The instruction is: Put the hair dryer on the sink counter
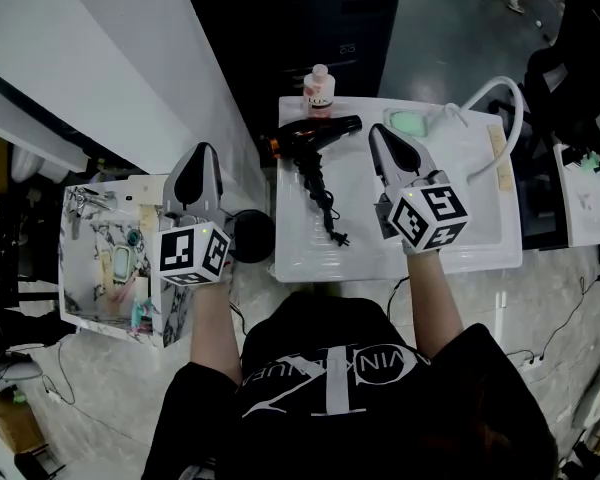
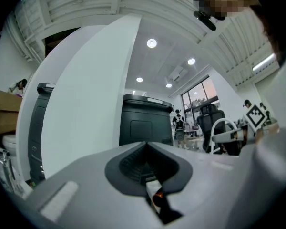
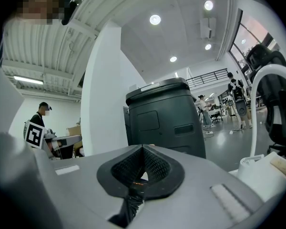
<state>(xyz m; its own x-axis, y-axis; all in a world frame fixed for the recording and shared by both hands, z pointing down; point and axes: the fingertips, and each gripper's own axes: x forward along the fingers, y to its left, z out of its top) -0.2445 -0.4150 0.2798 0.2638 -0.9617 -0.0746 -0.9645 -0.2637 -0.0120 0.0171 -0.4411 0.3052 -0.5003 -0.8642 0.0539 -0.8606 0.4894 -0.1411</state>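
Hair dryer (image 1: 315, 134) lying on the white sink counter (image 1: 380, 253), near its back edge, just in front of a bottle (image 1: 319, 88), cord (image 1: 326, 204) trailing forward. Left gripper (image 1: 202, 152) off the counter's left side, jaws closed together, empty. Right gripper (image 1: 377, 132) above the counter, just right of the dryer, jaws likewise pressed together, holding nothing.

The black hair dryer (image 1: 315, 133) lies on its side on the white sink counter (image 1: 380, 253), at the counter's far left corner. Its coiled cord (image 1: 323, 200) runs toward the counter's near edge, with the plug (image 1: 342, 237) resting on the counter surface.
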